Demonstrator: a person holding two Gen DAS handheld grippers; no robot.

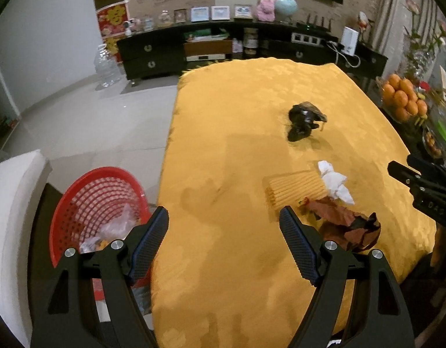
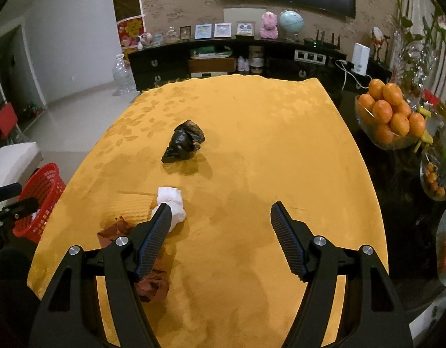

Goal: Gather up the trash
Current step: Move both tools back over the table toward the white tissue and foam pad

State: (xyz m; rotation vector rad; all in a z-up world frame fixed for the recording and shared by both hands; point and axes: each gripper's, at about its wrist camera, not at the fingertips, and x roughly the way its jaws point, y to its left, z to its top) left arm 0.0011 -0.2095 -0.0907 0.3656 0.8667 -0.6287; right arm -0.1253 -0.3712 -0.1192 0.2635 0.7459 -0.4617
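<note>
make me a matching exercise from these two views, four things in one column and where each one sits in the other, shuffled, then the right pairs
Things:
1. crumpled black bag
2. white tissue
3. red basket
4. bowl of oranges

Places:
A. off the table's left edge, with some trash already inside
B. alone near the middle of the yellow tablecloth
C. on the dark surface to the right of the table
D. against the ribbed yellow piece, beside the brown wrapper

Pairs: 1-B, 2-D, 3-A, 4-C

Yellow leaf-patterned tablecloth; red lattice basket; black crumpled bag; white tissue; reddish-brown wrapper.
</note>
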